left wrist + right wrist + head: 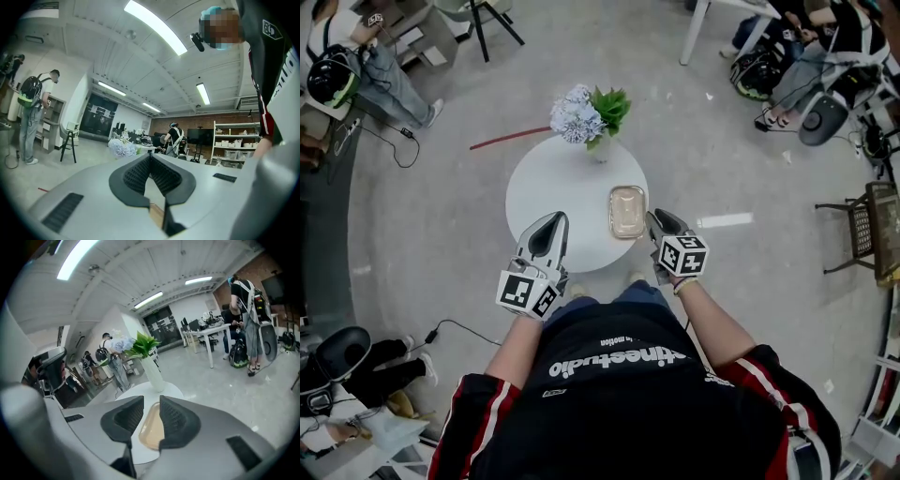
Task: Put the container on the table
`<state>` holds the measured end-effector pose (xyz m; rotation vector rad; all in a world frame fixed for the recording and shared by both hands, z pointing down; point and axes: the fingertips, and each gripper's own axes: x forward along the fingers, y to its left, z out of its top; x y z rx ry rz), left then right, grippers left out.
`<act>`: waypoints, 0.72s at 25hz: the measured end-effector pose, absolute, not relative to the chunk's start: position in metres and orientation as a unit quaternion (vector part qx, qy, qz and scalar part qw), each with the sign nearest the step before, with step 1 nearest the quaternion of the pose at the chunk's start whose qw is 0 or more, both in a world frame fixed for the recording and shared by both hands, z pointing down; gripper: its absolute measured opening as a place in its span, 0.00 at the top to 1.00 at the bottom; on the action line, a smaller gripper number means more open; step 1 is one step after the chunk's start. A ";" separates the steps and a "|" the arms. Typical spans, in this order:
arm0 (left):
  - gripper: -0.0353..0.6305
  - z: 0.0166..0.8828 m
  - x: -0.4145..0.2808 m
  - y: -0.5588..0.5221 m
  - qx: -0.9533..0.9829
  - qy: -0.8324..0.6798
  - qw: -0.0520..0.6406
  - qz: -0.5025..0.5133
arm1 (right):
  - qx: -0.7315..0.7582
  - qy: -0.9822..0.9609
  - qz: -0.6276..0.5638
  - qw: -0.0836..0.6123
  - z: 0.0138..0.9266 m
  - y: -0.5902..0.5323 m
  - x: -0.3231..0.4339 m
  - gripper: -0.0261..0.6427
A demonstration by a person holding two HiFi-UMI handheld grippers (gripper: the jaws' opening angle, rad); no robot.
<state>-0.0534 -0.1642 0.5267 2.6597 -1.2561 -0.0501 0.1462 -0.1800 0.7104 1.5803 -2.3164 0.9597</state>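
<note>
The container is a flat tan tray. It lies on the round white table, close to the right edge, with its long side along that edge. A white vase of pale flowers and green leaves stands at the far edge. The middle and left of the tabletop are bare. Grey floor runs open all around the table. A thin red line lies on it past the far side, and people, bags and chairs are well away at the room's edges.

The black shirt has white letters, but they are upside down from here and I cannot read them for sure. Each gripper carries a cube with black-and-white square marks.

Both arms reach forward from the body. The left gripper pokes over the table's near left edge; its jaws are together at the tips, with nothing in them. The right gripper is just beside the near end of the container, tipped down a little. Its jaws stand apart and grip nothing — through the gap you see the container below, not touching them.
</note>
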 end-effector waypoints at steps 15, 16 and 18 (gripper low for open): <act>0.91 0.493 -0.047 -0.158 0.916 -0.395 0.075 -0.019 | 0.499 -0.849 0.163 0.056 0.575 -0.184 0.102 0.78; 0.91 0.489 -0.047 -0.158 0.916 -0.394 0.072 -0.017 | 0.497 -0.853 0.152 0.054 0.566 -0.183 0.099 0.78; 0.91 0.482 -0.047 -0.159 0.917 -0.394 0.068 -0.014 | 0.493 -0.859 0.133 0.049 0.548 -0.181 0.094 0.78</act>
